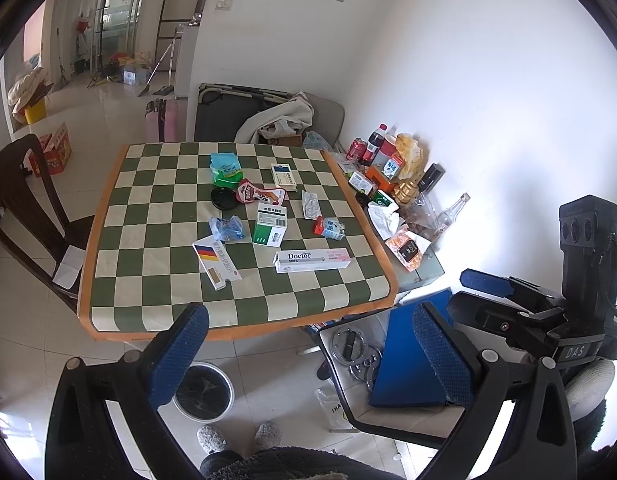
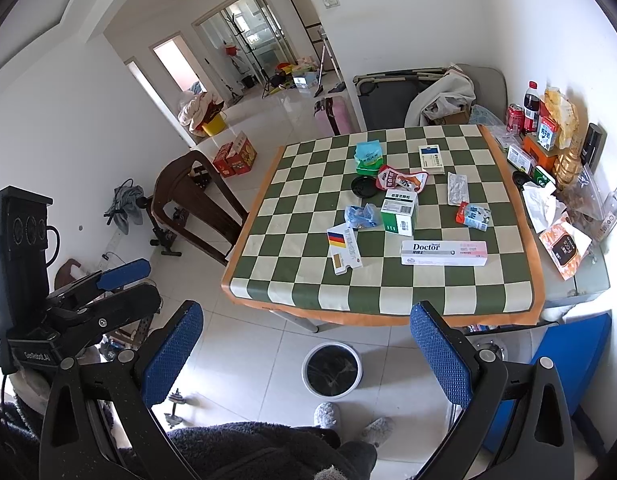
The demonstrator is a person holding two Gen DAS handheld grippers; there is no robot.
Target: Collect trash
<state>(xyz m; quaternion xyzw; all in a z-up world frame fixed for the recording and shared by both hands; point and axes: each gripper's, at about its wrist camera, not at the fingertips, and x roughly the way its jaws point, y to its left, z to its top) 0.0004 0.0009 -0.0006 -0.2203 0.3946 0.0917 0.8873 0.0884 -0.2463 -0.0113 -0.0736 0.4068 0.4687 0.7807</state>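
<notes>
A square table (image 1: 108, 216) covered by a green-and-cream checked cloth with an orange border carries the scattered trash. On the tiled floor just off the table's near edge stands a round white bin with a black liner (image 2: 332, 369), nothing in it that can be made out. Near the table's front lies a long white-and-pink "Doctor" toothpaste carton (image 1: 311, 260); beside it, toward the table's left, a flat white card pack with a black-red-yellow flag (image 1: 215, 261). At the table's centre stands a green-and-white medicine box (image 1: 270, 225), with a crumpled blue plastic wrapper (image 1: 226, 228) just to its left and a small red-and-blue crushed carton (image 1: 329, 227) to its right. Behind the medicine box lie a red snack pouch (image 1: 260, 194), a black round lid (image 1: 223, 198) and a silver blister strip (image 1: 311, 205).

Both tools hang short of the table's near edge, above the floor: the left tool (image 1: 308, 356) and the right tool (image 2: 306, 354) each have blue-padded fingers spread wide, gripping nothing.
</notes>
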